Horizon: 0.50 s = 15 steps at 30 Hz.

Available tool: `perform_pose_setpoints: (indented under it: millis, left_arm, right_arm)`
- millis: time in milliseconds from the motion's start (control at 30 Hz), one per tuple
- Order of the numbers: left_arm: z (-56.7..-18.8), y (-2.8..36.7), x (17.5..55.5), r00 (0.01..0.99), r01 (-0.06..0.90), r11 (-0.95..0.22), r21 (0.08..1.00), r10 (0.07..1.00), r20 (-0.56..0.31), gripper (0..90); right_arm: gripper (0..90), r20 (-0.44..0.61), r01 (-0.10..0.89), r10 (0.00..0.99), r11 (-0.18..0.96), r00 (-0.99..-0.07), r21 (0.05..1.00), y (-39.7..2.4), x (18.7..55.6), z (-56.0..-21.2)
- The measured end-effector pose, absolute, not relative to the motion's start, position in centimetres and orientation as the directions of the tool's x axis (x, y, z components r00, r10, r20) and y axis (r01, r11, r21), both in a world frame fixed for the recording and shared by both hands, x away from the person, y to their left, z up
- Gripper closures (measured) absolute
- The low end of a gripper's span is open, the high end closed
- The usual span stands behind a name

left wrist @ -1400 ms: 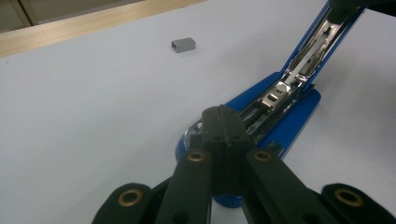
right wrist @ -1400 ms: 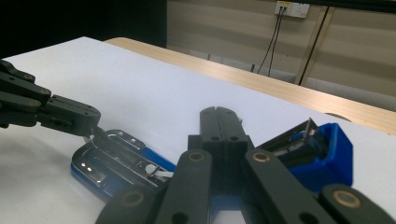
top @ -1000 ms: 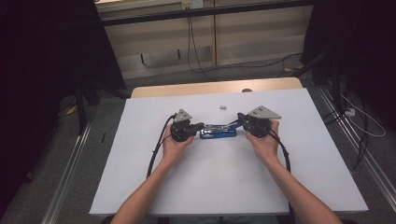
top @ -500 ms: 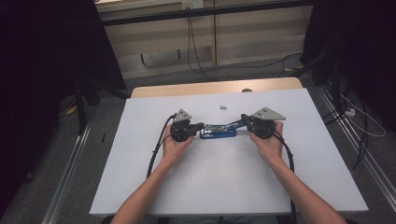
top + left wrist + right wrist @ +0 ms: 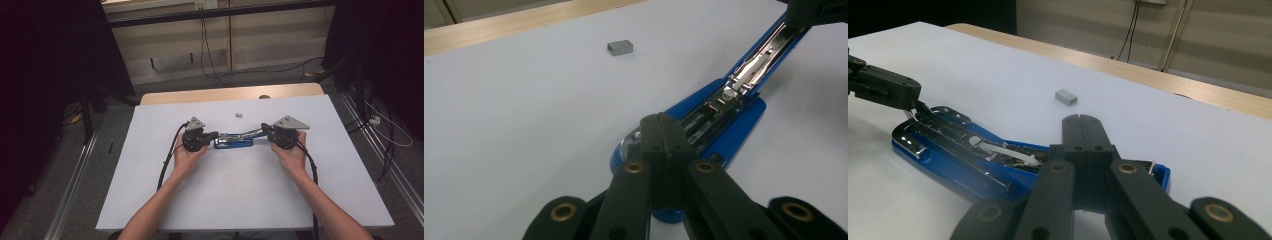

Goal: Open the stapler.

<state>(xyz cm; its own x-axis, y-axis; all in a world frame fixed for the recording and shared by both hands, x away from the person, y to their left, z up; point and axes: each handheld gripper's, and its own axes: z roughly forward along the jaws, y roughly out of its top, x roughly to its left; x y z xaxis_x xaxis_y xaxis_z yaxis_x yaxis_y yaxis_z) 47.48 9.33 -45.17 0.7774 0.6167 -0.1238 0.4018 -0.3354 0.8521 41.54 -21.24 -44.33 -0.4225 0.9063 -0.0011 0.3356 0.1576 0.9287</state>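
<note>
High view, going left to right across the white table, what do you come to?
Left hand → left tool → blue stapler, lying open → right tool → right hand. The small block of staples lies apart, farther back on the table, above the stapler.

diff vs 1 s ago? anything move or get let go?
Nothing visibly changed. The left gripper and right gripper sit shut at opposite ends of the opened blue stapler, and the block of staples lies loose on the white table beyond it.
</note>
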Motion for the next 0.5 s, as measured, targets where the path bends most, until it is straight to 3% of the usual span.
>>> perform_pose_setpoints:
  millis: [500]
  left_arm:
    - [-45.2,9.4,47.5,0.778,0.401,-0.335,0.852,0.616,-0.124,90.0]
  right_arm:
    - [90.0,0.006,0.378,0.908,0.168,-0.418,0.910,-21.7,41.7,-45.6]
